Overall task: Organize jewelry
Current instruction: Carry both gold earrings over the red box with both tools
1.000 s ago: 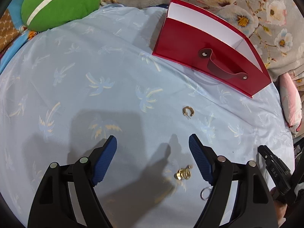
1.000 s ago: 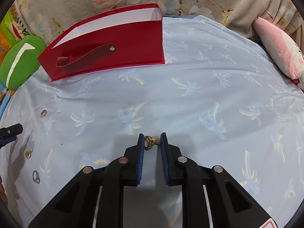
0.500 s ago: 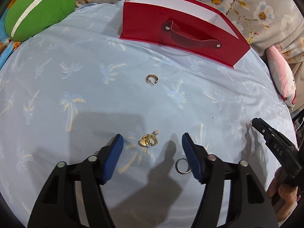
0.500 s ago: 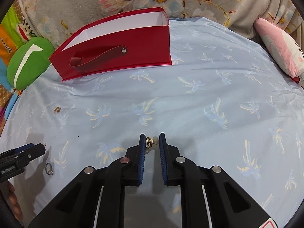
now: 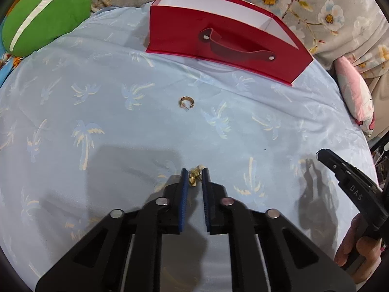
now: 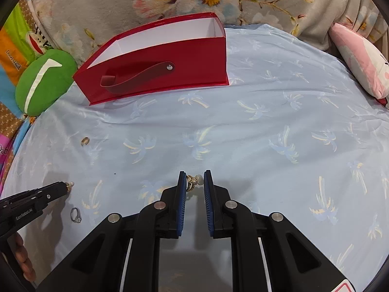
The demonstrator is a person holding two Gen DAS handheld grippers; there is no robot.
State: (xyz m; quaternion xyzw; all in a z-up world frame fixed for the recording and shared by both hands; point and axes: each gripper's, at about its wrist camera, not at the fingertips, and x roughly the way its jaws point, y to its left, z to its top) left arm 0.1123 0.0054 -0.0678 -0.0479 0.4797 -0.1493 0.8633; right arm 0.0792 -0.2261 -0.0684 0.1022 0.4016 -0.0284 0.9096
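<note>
A: Jewelry is scattered on the blue sheet (image 5: 97,112), and both grippers have a piece. The left gripper (image 5: 193,175) is clenched on a gold clustered earring (image 5: 193,177), right down at the fabric. The right gripper (image 6: 193,179) pinches a gold ring with a pearl (image 6: 193,180) between its tips.

B: What worries you from here?

A: Both pieces sit at the very ends of the pads, so I'd judge the hold thin. A quick swing toward the red box (image 6: 155,56) could flick one loose. The left tips may also have caught a fold of sheet; lifting would then drag the cloth and shift the loose pieces.

B: Anything about the box itself?

A: Its opening is narrow and its front wall tall. Letting go too low or too early would bounce a piece off the wall.

B: Count them for me.

A: Four pieces: the two held, one gold hoop earring (image 5: 186,102) lying between the left gripper and the box, and one silver ring (image 6: 75,215) just beside the left gripper. One box. Two grippers. I can't tell whether anything already lies inside the box.
</note>
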